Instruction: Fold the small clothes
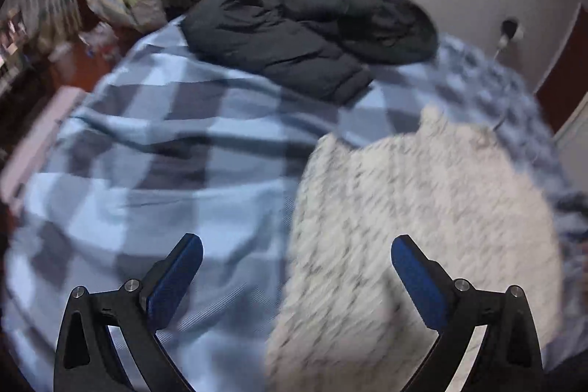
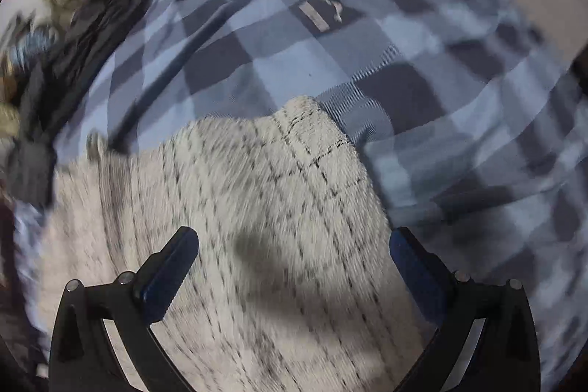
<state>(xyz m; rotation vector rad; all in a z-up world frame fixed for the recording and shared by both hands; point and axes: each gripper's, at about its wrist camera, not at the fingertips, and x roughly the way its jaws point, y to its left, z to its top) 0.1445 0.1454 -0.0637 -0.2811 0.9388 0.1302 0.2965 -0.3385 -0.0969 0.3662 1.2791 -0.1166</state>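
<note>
Right wrist view shows our cream garment [image 2: 257, 208] spread on the checked bedspread [image 2: 367, 68], seemingly unfolded; both our right gripper [image 2: 294, 267] and left gripper [image 1: 297, 276] gape apart, empty.

Cream garment on blue checks

The cream garment [image 1: 422, 208] carries dashed dark grid lines; the bedcover [image 1: 147, 171] is light-blue and grey check; a black jacket [image 1: 305, 35] lies at 12 o'clock.
</note>
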